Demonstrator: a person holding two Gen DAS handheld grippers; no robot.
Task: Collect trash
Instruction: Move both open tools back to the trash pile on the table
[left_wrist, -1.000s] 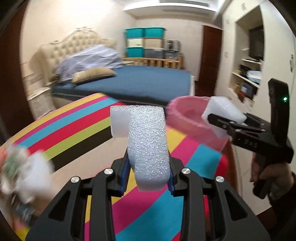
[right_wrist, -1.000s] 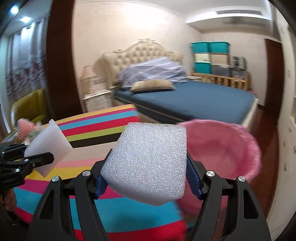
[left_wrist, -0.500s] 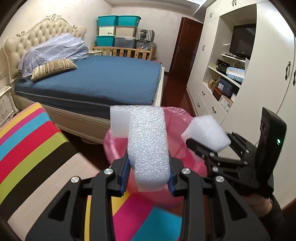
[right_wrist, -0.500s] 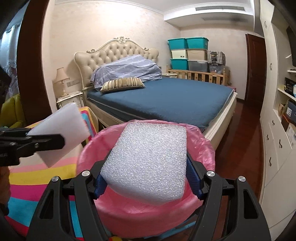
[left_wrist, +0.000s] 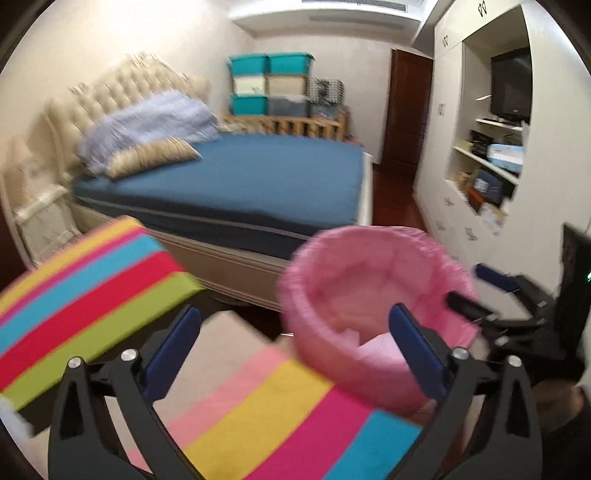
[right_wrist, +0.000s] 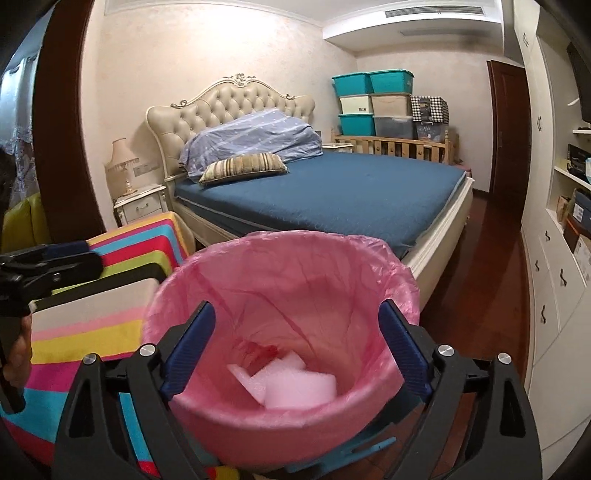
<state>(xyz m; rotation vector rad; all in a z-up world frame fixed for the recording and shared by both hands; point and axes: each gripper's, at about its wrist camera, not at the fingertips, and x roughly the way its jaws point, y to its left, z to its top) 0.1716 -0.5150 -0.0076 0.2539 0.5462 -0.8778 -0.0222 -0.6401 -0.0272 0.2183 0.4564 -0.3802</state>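
Observation:
A bin lined with a pink bag (right_wrist: 369, 258) stands by the striped table; it also shows in the left wrist view (left_wrist: 314, 266). White foam pieces (right_wrist: 291, 384) lie at its bottom, partly seen in the left wrist view (left_wrist: 380, 349). My right gripper (right_wrist: 297, 343) is open and empty above the bin's near rim. My left gripper (left_wrist: 295, 350) is open and empty over the table edge, left of the bin. The right gripper also shows at the right of the left wrist view (left_wrist: 476, 291), and the left gripper at the left of the right wrist view (right_wrist: 70, 254).
The table has a striped cloth (left_wrist: 258, 424). A bed with a blue sheet (right_wrist: 332, 195) lies behind the bin. White cupboards and shelves (right_wrist: 561, 258) line the right wall. A nightstand with a lamp (right_wrist: 136, 203) stands left of the bed.
Both grippers have opened and let go of their foam pieces, which now lie in the bin. The left wrist view has swung back to the left, toward the table.

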